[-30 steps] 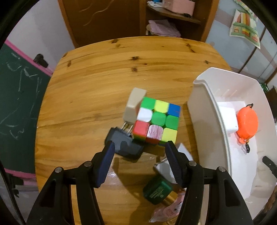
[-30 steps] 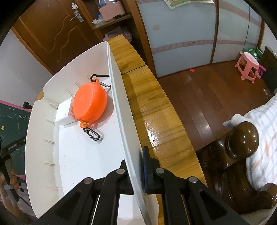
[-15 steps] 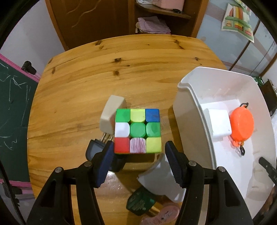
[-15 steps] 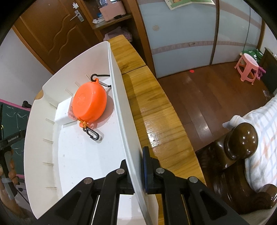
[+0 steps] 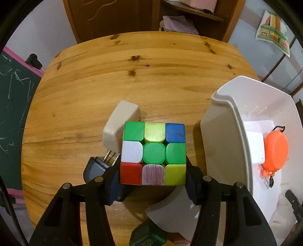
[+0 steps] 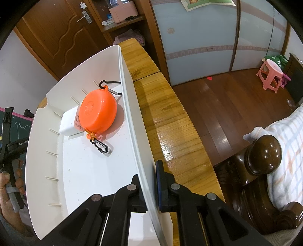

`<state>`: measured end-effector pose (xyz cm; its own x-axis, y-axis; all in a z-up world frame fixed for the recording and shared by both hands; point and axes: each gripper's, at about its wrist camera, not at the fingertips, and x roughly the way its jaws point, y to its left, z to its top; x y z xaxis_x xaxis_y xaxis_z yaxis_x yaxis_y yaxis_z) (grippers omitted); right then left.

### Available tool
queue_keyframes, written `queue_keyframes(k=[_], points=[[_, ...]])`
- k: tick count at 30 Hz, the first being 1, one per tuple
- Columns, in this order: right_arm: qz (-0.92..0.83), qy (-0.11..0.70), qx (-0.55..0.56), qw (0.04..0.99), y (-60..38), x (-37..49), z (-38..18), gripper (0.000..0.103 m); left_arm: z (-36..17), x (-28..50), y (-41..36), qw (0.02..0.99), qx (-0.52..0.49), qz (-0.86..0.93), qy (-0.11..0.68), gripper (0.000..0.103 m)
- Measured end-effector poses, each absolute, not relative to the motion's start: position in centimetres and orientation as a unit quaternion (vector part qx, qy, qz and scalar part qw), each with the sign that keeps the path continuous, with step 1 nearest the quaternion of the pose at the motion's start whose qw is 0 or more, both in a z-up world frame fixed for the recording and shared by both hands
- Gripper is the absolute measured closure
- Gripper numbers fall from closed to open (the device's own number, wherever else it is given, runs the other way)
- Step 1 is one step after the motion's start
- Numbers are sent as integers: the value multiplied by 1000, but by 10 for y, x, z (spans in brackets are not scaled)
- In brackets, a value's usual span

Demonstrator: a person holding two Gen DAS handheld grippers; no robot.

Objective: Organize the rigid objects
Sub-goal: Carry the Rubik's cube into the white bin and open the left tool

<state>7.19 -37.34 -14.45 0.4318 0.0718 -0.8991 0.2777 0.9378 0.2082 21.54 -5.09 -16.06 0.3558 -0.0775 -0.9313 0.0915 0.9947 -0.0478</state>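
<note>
My left gripper [image 5: 153,184] is shut on a colourful puzzle cube [image 5: 153,153], its pads pressing the cube's left and right sides above the wooden table [image 5: 94,85]. A beige plug adapter [image 5: 118,125] and a dark grey plug [image 5: 93,170] lie just left of the cube. My right gripper [image 6: 150,186] is shut on the right wall of the white bin [image 6: 130,117]. The bin also shows in the left wrist view [image 5: 223,132]. It holds an orange round case [image 6: 97,113] and a white charger block [image 6: 69,123].
A green-capped bottle [image 5: 145,236] and a white curved piece [image 5: 174,212] lie under my left gripper. A wooden cabinet with shelves [image 5: 181,17] stands behind the table. A wooden bedpost [image 6: 265,153] and a pink stool [image 6: 269,73] are to the right, off the table.
My left gripper has come down around the cube and closed on its sides. The right gripper and the bin have not moved.
</note>
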Motion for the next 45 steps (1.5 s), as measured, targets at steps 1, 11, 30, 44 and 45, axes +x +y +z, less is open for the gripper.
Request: queue_keyframes(k=[1,11,30,44,45], points=[[-61,529,166,830,-373,72,-144,97,-161,215,-51,825,7,-51,563,43],[-61,529,163,830,-373,73,-144,97,-146,205,-42,839,-11,-40,542,44],[-63,528,154,833,-368,76,-143,97,26,97,-76,901,7,-177,397,43],[-55,526,176,830,-376,75,-147,97,-16,93,-140,853,50,-231,464,43],[-55,526,175,830,-376,74,-147,97,-23,94,-143,849,55,-229,473,43]])
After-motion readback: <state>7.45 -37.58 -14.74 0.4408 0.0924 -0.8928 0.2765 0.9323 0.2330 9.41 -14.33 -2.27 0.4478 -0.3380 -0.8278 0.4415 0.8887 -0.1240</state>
